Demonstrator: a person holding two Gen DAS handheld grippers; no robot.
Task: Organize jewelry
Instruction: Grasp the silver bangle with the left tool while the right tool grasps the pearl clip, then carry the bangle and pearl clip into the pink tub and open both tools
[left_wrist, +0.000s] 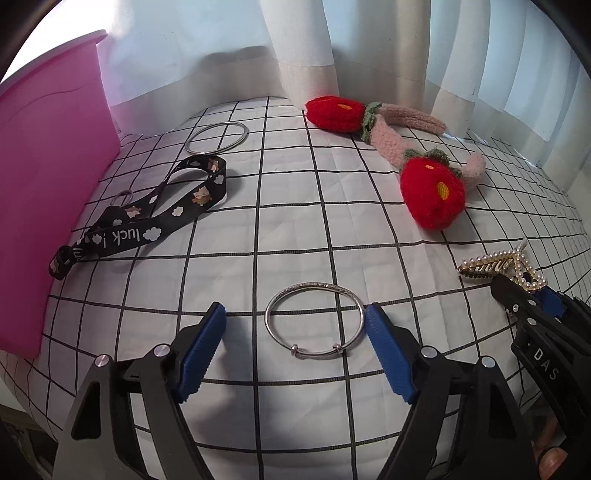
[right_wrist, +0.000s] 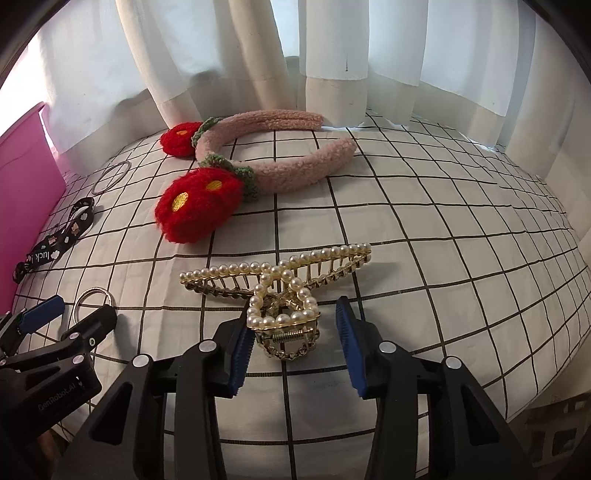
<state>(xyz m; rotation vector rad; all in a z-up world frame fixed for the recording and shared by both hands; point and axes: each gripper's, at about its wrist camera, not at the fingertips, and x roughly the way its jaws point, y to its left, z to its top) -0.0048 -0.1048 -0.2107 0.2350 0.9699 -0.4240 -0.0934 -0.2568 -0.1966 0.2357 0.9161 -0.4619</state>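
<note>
Left tool (left_wrist: 295, 325) is spread wide, with the silver bangle (left_wrist: 314, 319) lying flat between its pads, nothing gripped. Right tool (right_wrist: 293, 325) is released too, straddling the pearl clip (right_wrist: 284, 291) on the checkered surface (right_wrist: 424, 258).

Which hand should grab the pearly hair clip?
The right. The right gripper has its open jaws on either side of the pearl hair clip, while the left gripper faces the silver bracelet.

grid-cloth table (left_wrist: 295, 229), bangles (left_wrist: 315, 324), lanyard (left_wrist: 147, 221), headband (right_wrist: 273, 162), hair claw (right_wrist: 280, 291)
</note>
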